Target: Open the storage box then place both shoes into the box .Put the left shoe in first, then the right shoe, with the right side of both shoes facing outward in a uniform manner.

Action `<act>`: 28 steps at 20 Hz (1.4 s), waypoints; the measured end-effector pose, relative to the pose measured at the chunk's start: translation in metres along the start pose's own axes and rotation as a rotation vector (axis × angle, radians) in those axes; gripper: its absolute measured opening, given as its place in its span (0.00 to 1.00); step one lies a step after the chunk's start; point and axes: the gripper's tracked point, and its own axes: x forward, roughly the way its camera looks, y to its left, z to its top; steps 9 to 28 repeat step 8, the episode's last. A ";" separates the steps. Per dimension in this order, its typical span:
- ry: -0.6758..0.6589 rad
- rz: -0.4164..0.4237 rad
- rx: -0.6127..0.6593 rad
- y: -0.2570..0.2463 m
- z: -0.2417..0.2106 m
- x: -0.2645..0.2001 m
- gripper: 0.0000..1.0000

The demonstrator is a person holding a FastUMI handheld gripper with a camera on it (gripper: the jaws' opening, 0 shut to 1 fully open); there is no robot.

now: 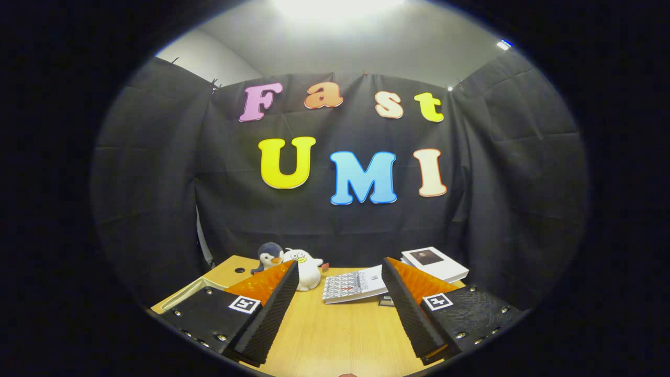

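Note:
My gripper [339,264] is held level above a wooden table [335,335], pointing toward the booth's back wall. Its two fingers [282,293] stand wide apart, open, with nothing between them but bare tabletop. Beyond the fingertips, at the table's far edge, lie toys and books.
Two plush toys sit at the far edge: a dark penguin [269,256] and a white duck-like one [304,268]. An open booklet [352,285] lies just past the fingers, and a white book [435,263] lies further right. A round hole [239,270] marks the table's far left corner.

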 end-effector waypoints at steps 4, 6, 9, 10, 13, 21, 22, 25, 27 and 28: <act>-0.046 -0.020 0.038 -0.016 0.004 -0.009 0.97; -0.049 -0.026 0.053 -0.024 0.003 -0.010 0.97; -0.052 -0.024 0.072 -0.026 0.003 -0.011 0.97; -0.052 -0.024 0.072 -0.026 0.003 -0.011 0.97; -0.052 -0.024 0.072 -0.026 0.003 -0.011 0.97; -0.052 -0.024 0.072 -0.026 0.003 -0.011 0.97; -0.052 -0.024 0.072 -0.026 0.003 -0.011 0.97; -0.052 -0.024 0.072 -0.026 0.003 -0.011 0.97; -0.052 -0.024 0.072 -0.026 0.003 -0.011 0.97; -0.052 -0.024 0.072 -0.026 0.003 -0.011 0.97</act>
